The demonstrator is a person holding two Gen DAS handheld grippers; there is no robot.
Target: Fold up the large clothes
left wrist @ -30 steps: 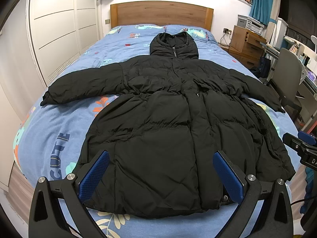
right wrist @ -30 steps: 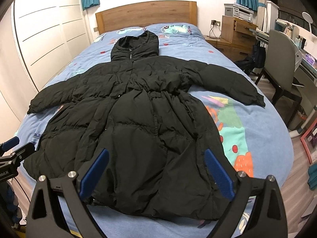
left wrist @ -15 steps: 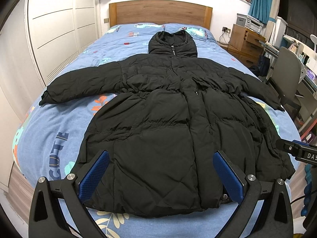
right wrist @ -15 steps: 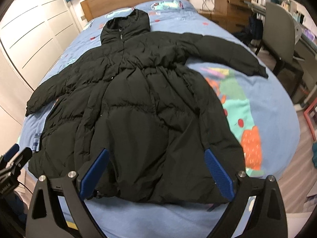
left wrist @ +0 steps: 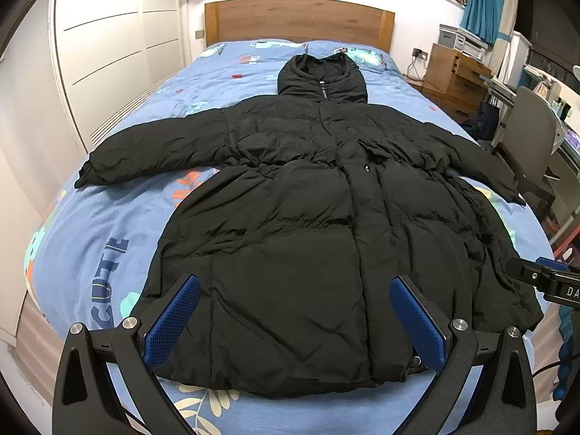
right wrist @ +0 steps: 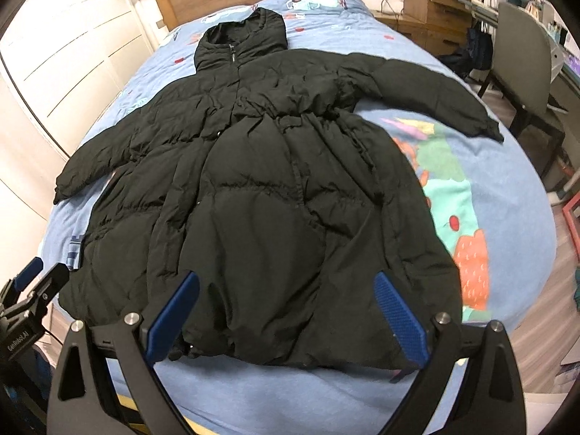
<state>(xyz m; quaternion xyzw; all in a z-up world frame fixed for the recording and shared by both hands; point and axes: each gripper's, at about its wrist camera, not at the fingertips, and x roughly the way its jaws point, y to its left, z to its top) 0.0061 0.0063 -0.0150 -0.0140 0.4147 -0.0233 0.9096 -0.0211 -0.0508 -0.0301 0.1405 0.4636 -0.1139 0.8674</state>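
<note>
A long black puffer coat [left wrist: 308, 217] [right wrist: 275, 188] lies flat, front up, on the blue patterned bed [left wrist: 108, 224], hood toward the headboard and both sleeves spread out sideways. My left gripper [left wrist: 295, 308] hovers open above the coat's hem, blue pads wide apart, nothing between them. Over the hem's right part, my right gripper [right wrist: 286, 308] is also open and holds nothing. Each gripper's tip shows at the edge of the other's view: the right one [left wrist: 543, 282], the left one [right wrist: 32, 290].
White wardrobe doors [left wrist: 101, 54] run along the bed's left side. A wooden headboard [left wrist: 297, 18] stands at the far end. On the right are a wooden nightstand [left wrist: 456, 72], a grey chair [left wrist: 529, 134] and a desk. The bed's foot edge is just below both grippers.
The right gripper's view has tilted downward and leaned left, bringing the hem closer. The left gripper has barely moved. Both stay open; the coat has not shifted.
</note>
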